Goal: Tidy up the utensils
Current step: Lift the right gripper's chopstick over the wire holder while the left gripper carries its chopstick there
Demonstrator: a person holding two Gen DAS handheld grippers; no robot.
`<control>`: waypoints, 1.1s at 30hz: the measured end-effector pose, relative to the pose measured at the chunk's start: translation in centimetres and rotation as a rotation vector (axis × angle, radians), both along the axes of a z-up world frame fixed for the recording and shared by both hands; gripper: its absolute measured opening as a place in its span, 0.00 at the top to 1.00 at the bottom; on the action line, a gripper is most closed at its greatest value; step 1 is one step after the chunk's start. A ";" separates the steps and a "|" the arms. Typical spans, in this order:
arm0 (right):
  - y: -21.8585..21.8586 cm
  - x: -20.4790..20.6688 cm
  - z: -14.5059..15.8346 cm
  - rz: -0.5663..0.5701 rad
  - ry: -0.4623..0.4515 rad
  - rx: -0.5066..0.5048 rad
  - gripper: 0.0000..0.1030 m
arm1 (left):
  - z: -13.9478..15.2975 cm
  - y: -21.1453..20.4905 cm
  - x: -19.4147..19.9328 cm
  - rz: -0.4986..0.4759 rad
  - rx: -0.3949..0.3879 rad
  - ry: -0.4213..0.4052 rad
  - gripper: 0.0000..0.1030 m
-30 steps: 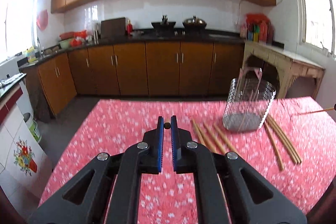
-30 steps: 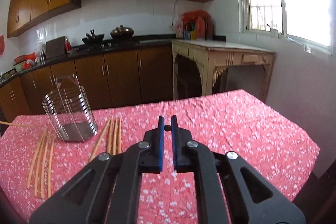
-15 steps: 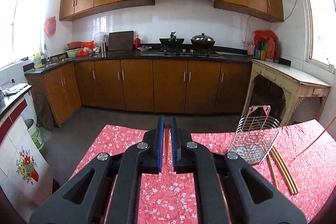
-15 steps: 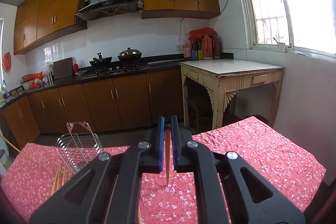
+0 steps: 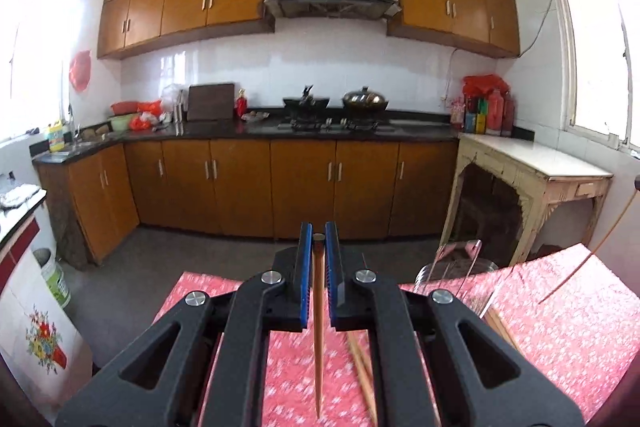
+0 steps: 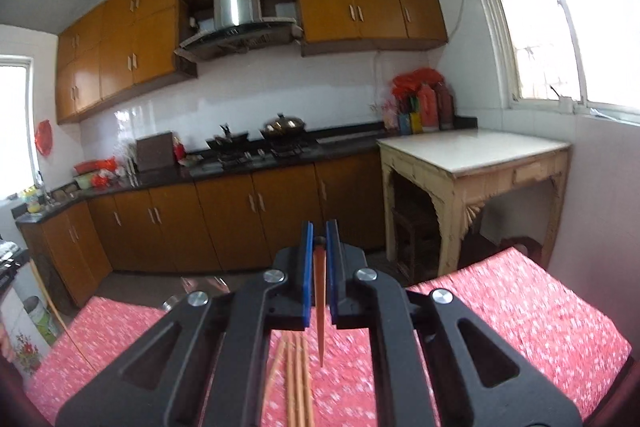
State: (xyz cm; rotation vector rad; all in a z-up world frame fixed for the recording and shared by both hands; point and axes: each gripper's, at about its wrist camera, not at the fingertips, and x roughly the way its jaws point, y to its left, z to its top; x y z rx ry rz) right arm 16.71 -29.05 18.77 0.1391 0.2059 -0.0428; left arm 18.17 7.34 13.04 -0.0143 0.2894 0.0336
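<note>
My left gripper is shut on a wooden chopstick that hangs tip-down between its blue pads, above the table with the red flowered cloth. My right gripper is shut on another chopstick, also tip-down. The wire utensil basket stands to the right of the left gripper, partly hidden by it; only a sliver of its rim shows in the right wrist view. Loose chopsticks lie on the cloth in the left wrist view and in the right wrist view. The other gripper's chopstick shows at each frame's edge.
Beyond the table's far edge are the grey floor, brown base cabinets and the counter with the stove. An old cream side table stands at the right by the window. A white cabinet with a flower decal is at the left.
Both grippers have lifted and tilted upward, each carrying a chopstick off the cloth. The table and basket have dropped low in both views and the kitchen fills the frames.
</note>
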 end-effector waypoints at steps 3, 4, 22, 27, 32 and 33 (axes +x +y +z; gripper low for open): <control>1.4 0.1 2.9 0.033 -0.054 -0.016 0.93 | 2.7 -1.5 0.8 -0.036 -0.020 -0.046 0.94; 2.1 0.2 3.8 0.045 -0.071 -0.024 0.93 | 3.5 -1.9 1.0 -0.045 -0.031 -0.059 0.94; 9.3 9.1 4.5 0.214 -0.036 0.004 0.93 | 5.3 -8.1 8.5 -0.083 -0.168 -0.158 0.94; 9.5 12.7 1.2 0.219 0.043 0.024 0.93 | 2.3 -8.8 11.2 -0.069 -0.172 -0.085 0.94; 8.8 15.4 -2.1 0.214 0.120 0.048 0.93 | -0.4 -8.7 13.5 -0.053 -0.167 -0.004 0.94; 8.7 15.8 -2.6 0.211 0.135 0.053 0.93 | -0.8 -8.5 13.8 -0.053 -0.172 0.015 0.94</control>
